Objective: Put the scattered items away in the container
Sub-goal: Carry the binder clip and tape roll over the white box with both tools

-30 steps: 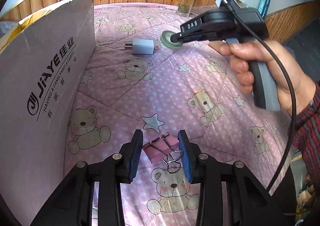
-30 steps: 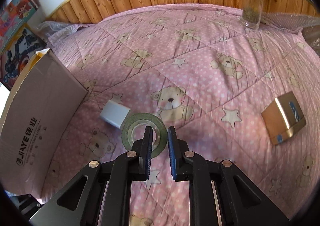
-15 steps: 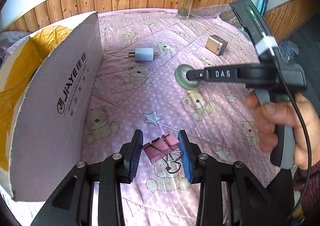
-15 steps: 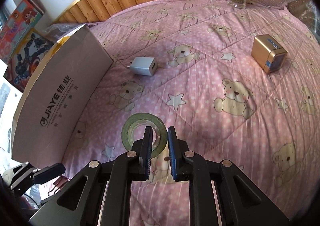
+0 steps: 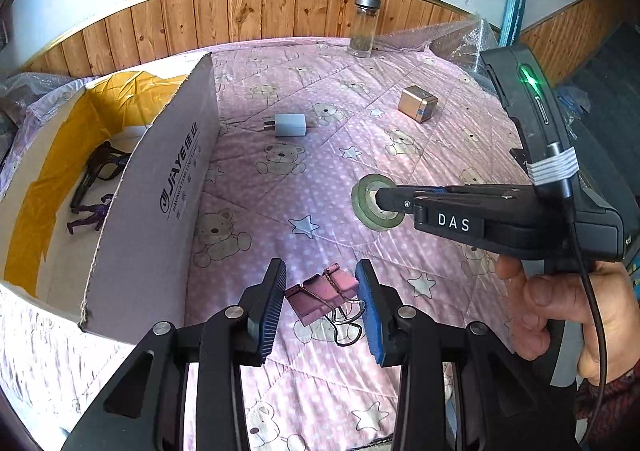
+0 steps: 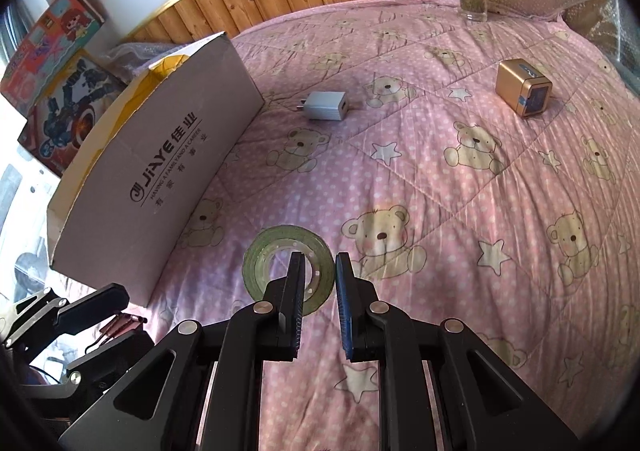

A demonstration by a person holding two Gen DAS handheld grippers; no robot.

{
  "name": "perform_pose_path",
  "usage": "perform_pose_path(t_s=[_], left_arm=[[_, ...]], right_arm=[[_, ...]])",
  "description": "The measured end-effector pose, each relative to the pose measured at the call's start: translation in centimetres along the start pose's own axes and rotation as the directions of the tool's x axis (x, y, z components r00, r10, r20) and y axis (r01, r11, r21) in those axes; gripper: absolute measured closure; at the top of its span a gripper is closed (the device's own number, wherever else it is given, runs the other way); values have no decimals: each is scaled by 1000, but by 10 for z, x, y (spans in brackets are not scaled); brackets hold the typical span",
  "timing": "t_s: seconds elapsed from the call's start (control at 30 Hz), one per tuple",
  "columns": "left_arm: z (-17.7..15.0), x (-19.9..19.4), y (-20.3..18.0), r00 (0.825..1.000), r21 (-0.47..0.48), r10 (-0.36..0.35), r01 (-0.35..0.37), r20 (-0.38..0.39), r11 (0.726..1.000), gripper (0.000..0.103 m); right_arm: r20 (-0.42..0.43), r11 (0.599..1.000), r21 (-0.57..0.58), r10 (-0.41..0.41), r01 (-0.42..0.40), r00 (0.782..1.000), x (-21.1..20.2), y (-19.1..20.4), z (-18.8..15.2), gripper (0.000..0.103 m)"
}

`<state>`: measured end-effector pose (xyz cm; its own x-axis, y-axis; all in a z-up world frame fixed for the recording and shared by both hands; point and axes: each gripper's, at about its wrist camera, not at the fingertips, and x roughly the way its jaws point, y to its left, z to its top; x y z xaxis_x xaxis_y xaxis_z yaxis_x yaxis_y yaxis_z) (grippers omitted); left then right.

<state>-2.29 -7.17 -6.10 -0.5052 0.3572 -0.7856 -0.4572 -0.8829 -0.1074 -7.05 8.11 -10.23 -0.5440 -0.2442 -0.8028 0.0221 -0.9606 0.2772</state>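
Both hands are loaded right now, so I'm in the carry-to-box part of the tidy. My left tongs (image 5: 322,301) have the pink binder clip (image 5: 325,293) pinched between the pads, jaws only partly closed because the clip body fills the gap, wire handles dangling toward me. My right tongs (image 6: 318,279) are nearly closed on the rim of the green tape roll (image 6: 289,265), one pad through the hole and one outside. In the left wrist view the roll hangs clear of the bed (image 5: 360,123), out at about 2 o'clock from the clip.

The cardboard box (image 5: 160,187) sits at 9 to 10 o'clock from my left tongs, open top, with a dark toy figure (image 5: 90,213) and something black already inside. Still lying loose on the quilt: the white charger (image 5: 289,124) at roughly 12 o'clock and the gold cube (image 5: 418,104) at 1 o'clock, well apart from each other. A glass jar (image 5: 364,25) stands way back by the wood panelling.

Next, I reckon, I swing the left tongs over the near wall of the box, high enough that the clip's handles don't snag the cardboard edge, then open up. The tape follows the same path, and I need to keep the two rigs from bumping since they're close.
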Motion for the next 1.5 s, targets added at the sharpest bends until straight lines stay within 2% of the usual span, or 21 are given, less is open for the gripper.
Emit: perform_pose_path(t_s=[0.7, 1.5], left_arm=[[-22, -59, 12, 996, -12, -29, 30, 84, 999, 66], [-18, -135, 71, 974, -134, -15, 46, 227, 990, 66]], right_arm=[[47, 998, -55, 29, -27, 998, -46, 64, -39, 87], [109, 968, -232, 122, -95, 987, -89, 145, -22, 87]])
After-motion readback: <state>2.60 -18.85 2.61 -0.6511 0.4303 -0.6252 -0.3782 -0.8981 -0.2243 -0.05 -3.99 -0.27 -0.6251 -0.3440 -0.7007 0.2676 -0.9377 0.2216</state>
